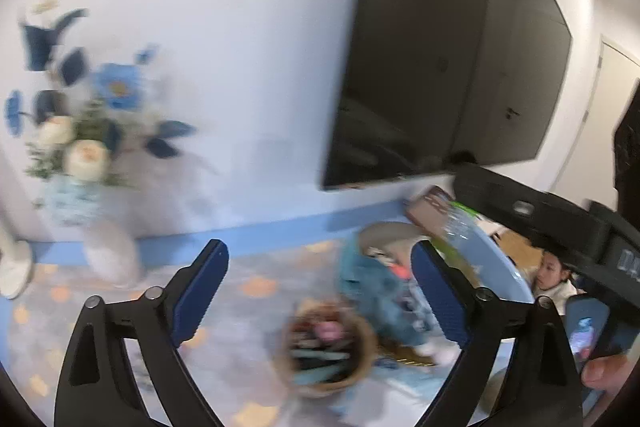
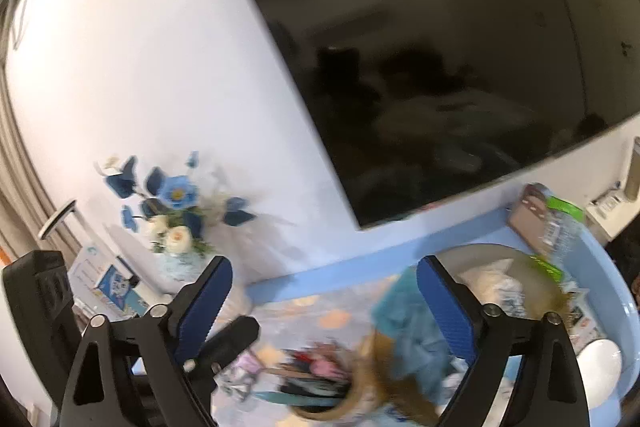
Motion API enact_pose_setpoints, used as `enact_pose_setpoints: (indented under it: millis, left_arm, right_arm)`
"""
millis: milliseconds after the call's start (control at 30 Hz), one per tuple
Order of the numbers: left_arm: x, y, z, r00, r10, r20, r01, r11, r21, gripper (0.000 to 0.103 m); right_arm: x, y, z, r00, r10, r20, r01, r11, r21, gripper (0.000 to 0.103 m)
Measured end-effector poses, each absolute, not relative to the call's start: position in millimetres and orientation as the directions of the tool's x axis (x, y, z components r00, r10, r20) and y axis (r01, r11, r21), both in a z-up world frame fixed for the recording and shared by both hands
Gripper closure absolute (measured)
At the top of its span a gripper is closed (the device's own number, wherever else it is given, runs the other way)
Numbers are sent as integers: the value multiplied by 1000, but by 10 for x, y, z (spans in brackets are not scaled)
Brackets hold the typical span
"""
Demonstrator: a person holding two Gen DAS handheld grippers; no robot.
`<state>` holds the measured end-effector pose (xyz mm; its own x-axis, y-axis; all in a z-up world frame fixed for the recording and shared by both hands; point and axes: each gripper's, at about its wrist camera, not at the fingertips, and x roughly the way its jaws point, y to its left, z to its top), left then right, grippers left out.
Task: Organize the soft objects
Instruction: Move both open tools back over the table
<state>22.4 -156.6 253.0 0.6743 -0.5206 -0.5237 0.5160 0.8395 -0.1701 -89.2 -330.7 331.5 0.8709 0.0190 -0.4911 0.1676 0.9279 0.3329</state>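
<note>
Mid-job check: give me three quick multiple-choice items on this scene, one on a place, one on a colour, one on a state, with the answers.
1. Where is the basket relative to the flowers in the left wrist view?
A. lower right
B. upper left
C. directly behind

2. What colour are the pads on each tool?
A. red
B. blue
C. white

3. What is the state of the right tool?
A. shut on a toy
B. shut on nothing
C. open, nothing gripped

Answers: A, the basket sits low, right of the vase; B, blue ribbed pads show in both views; C, its jaws stand wide apart, pressing on nothing.
</note>
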Motion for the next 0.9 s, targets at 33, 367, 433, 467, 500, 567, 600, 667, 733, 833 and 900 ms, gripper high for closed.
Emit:
enact_pose_setpoints:
  millis: [33, 367, 433, 467, 500, 567, 600, 667, 733, 833, 900]
  left_arm:
    - [257, -1412, 2553, 689, -506, -519, 499, 851, -166, 6]
    - [734, 37, 2319, 750, -357, -557, 316, 933, -173, 4]
    - [780, 251, 2172, 747, -341, -571, 296, 939, -174, 4]
    - [777, 329, 2098, 744, -336, -577, 289, 941, -176, 4]
    - [797, 416, 1972, 736, -336, -588, 282, 941, -185, 4]
    - [811, 489, 1774, 718, -341, -606, 275, 940, -204, 3]
    - [804, 523, 1654, 706, -343, -620, 269, 939, -213, 3]
    - [819, 547, 1388, 678, -341, -651, 261, 940, -221, 3]
    - [832, 527, 1097, 650, -340, -679, 261, 940, -221, 3]
    - [842, 463, 807, 621, -330, -711, 261, 943, -209, 3]
    - [856, 423, 619, 594, -335, -732, 269, 940, -211, 3]
  right_arm:
    - [-882, -3212, 3336, 874, 28, -485, 155, 930, 333, 6]
    - [-534, -2212, 3325, 852, 192, -488, -21, 943, 333, 5]
    - [-468, -1970, 3249, 846, 214, -488, -69, 952, 299, 5]
    - [-433, -1882, 3199, 841, 222, -494, -82, 954, 288, 2]
    - [-383, -1780, 3128, 833, 228, -505, -91, 956, 280, 0]
    - [-261, -1635, 2948, 813, 241, -530, -98, 954, 283, 0]
    - [-193, -1563, 2854, 800, 251, -545, -101, 952, 290, 0]
    - [-53, -1460, 2618, 768, 271, -581, -98, 945, 312, 0]
    - [84, -1359, 2377, 732, 289, -617, -98, 941, 325, 0]
    - [231, -1297, 2090, 695, 289, -658, -83, 942, 326, 0]
    - [325, -1289, 1874, 676, 276, -684, -65, 946, 317, 0]
